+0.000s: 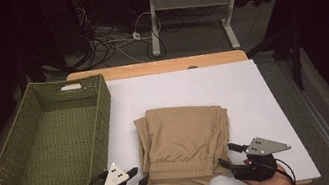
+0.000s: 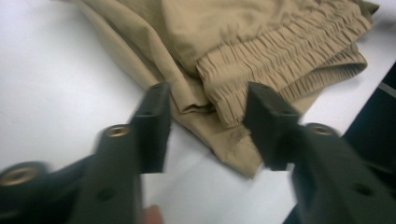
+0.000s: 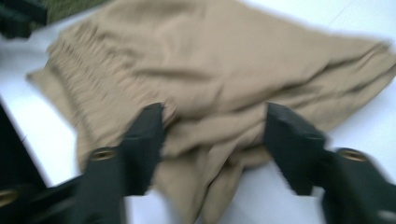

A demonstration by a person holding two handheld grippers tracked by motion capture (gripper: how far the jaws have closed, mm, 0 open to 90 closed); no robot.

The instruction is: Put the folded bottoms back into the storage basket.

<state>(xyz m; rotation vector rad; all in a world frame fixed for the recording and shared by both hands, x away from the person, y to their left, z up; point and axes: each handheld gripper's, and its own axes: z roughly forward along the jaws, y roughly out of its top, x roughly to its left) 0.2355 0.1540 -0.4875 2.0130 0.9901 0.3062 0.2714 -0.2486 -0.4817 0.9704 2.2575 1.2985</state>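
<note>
A folded tan garment [image 1: 183, 140] with an elastic waistband lies on the white sheet [image 1: 254, 92], the waistband toward the near edge. My left gripper [image 1: 137, 176] is at the garment's near left corner, jaws open. In the left gripper view my left gripper [image 2: 205, 100] frames the waistband corner [image 2: 233, 100] without pressing it. My right gripper [image 1: 228, 156] stands at the near right corner, open as well. The right gripper view is blurred; there the right gripper [image 3: 215, 119] has the folded tan garment [image 3: 219, 70] lying beyond and below its spread jaws.
A green woven basket [image 1: 102, 118] with nothing in it sits to the left of the sheet. The wooden table edge [image 1: 158, 66] runs along the back. Beyond it are desk legs [image 1: 155, 23] and cables on the floor. The sheet's near edge is close below both hands.
</note>
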